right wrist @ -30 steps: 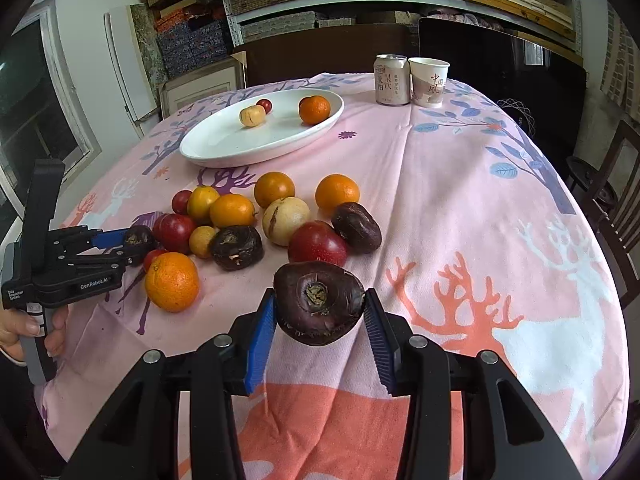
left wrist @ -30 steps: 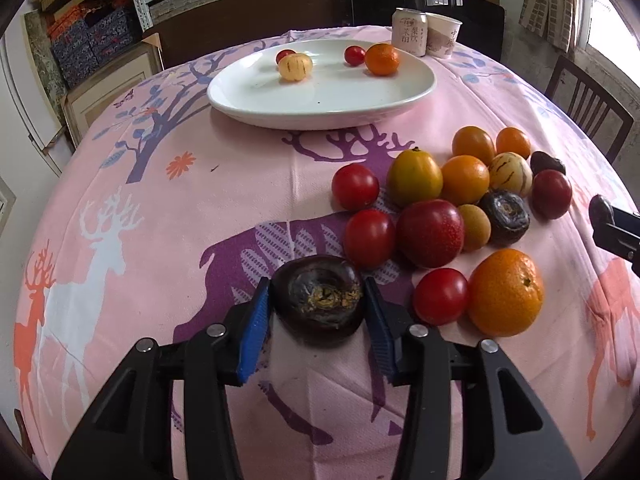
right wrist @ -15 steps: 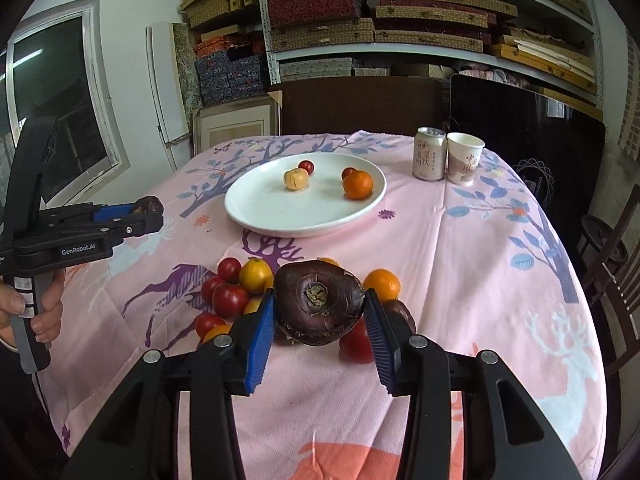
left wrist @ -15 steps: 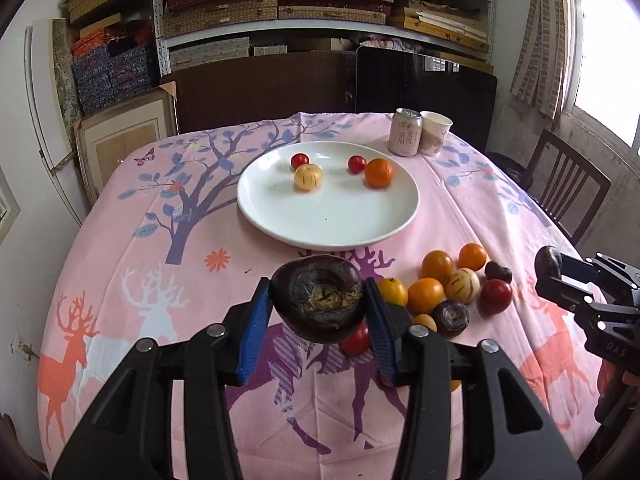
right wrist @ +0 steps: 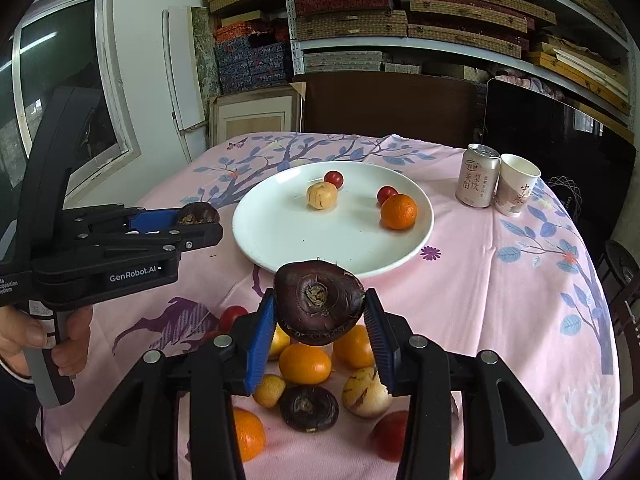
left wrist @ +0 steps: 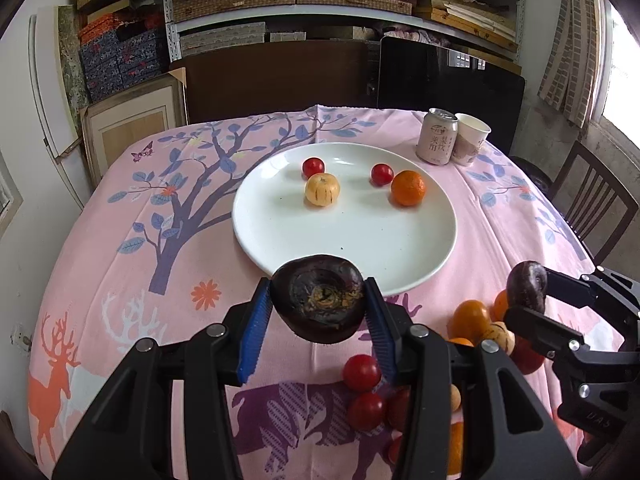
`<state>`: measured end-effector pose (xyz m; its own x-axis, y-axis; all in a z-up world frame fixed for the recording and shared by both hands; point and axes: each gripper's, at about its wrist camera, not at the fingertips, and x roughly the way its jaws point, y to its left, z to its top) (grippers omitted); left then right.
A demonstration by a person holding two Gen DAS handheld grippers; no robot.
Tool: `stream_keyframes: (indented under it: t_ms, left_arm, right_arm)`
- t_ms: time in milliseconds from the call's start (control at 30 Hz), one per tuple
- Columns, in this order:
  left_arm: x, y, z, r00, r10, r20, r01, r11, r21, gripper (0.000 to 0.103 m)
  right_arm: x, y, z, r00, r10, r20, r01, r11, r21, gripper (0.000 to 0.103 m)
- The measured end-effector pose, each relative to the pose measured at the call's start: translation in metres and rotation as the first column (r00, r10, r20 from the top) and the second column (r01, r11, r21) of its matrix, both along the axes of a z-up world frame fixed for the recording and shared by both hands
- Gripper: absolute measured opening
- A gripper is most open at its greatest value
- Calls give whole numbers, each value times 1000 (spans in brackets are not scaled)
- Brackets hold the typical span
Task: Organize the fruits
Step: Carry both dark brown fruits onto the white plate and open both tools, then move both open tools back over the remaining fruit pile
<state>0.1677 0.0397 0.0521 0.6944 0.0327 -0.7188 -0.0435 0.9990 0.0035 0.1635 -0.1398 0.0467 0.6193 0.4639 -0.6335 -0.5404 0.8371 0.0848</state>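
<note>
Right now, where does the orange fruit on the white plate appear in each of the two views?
Left wrist view: the orange fruit lies on the right part of the white plate, upper middle of the picture.
Right wrist view: orange fruit on the plate's right part, middle of the picture.
Shared landmark: the drink can, right of the plate.

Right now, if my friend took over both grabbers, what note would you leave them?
Left gripper: shut on a dark purple fruit, lifted above the table near the plate.
Right gripper: shut on another dark purple fruit, also lifted.
White plate: holds two small red fruits, a striped yellow fruit and an orange.
Left to do: set both held fruits down on the plate, then move the fruit pile lying on the tablecloth.
</note>
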Motion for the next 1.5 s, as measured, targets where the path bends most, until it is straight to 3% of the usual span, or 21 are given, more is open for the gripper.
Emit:
stream_keyframes:
  t_ms: [333,900,1000,1033,1100,1200,1333,1500]
  left_arm:
    - [49,11,-26,996,60,-64,-61,998,-19,45]
    - [96,14,-52,989,94,-116,-101,993,-54,45]
    - [101,18,-57,986,104,-126,-115,990,-78,46]
    - [102,20,-58,985,105,-134,-118,988,-99,47]
    - [100,23,-56,986,99,-131,-116,985,-128,62]
    - [89,21,-43,990,119,-77,-125,989,-75,88]
    - [67,19,-27,993,112,-26,-113,993,-46,92]
    - [36,16,-26,995,97,-36,-98,994,-46,94]
  right_arm:
    - [55,30,-23,998,-23,-65,21,999,-34,44]
    - [96,45,-48,985,-79,-153,71,996,-55,44]
    - [107,42,-51,978,-110,-179,108,994,-23,48]
    - [109,40,-52,975,-125,-186,126,992,-7,57]
    - [110,32,-48,971,-156,-183,165,986,35,66]
    - [100,26,-42,974,-151,-171,158,987,31,66]
    - [77,10,-35,979,-138,-150,144,989,29,66]
    - [38,-22,-27,982,-152,-112,158,986,48,70]
